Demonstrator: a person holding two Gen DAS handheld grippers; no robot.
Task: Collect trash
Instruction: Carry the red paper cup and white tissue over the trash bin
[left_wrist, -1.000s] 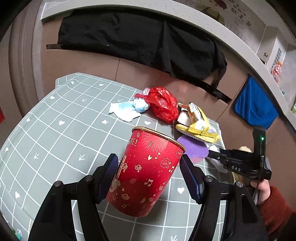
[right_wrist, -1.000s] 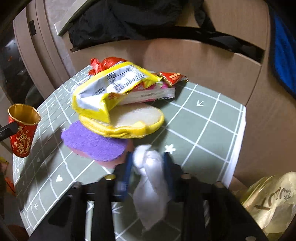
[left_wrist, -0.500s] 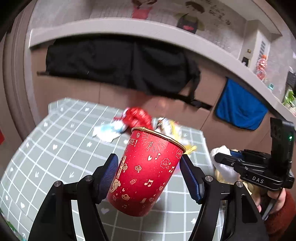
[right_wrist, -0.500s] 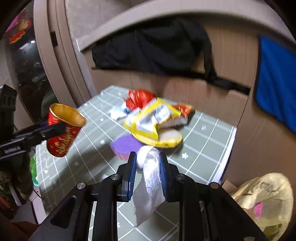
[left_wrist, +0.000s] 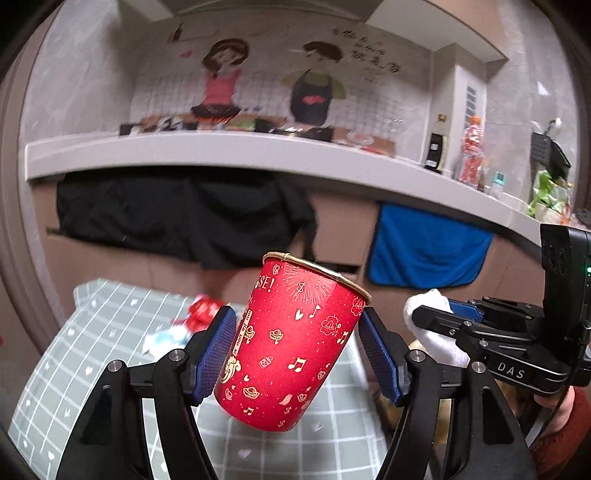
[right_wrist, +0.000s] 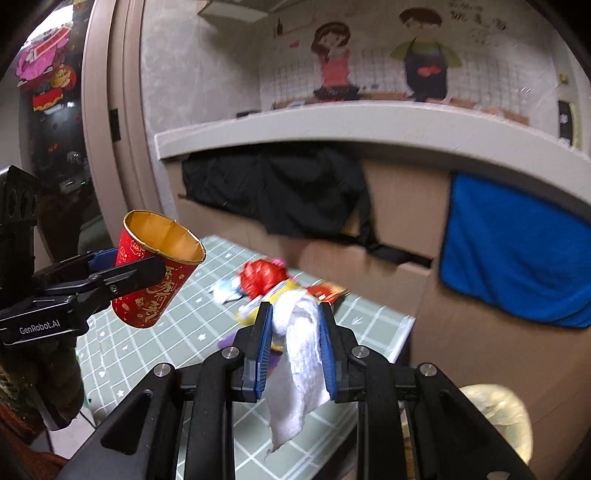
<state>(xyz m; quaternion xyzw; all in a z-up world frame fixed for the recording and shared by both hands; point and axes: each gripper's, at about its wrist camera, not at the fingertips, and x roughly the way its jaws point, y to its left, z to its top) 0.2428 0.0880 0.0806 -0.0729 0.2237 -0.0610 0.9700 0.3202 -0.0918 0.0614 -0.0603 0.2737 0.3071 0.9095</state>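
Trash rides in both tools above the bench (right_wrist: 373, 325): the right tool (right_wrist: 295, 332) pinches a white tissue (right_wrist: 297, 354) that dangles between its pads, the left tool (left_wrist: 297, 345) clamps a tilted red paper cup (left_wrist: 291, 347). Farther off, wrappers (right_wrist: 264, 277) lie on the checked cloth.

We see a counter (right_wrist: 207, 314) under a grey-green checked cloth; a crumpled red plastic bag (right_wrist: 263, 277), pale blue-white wrapper (right_wrist: 225, 290) and yellow packet (right_wrist: 255, 308) lie clustered on it.
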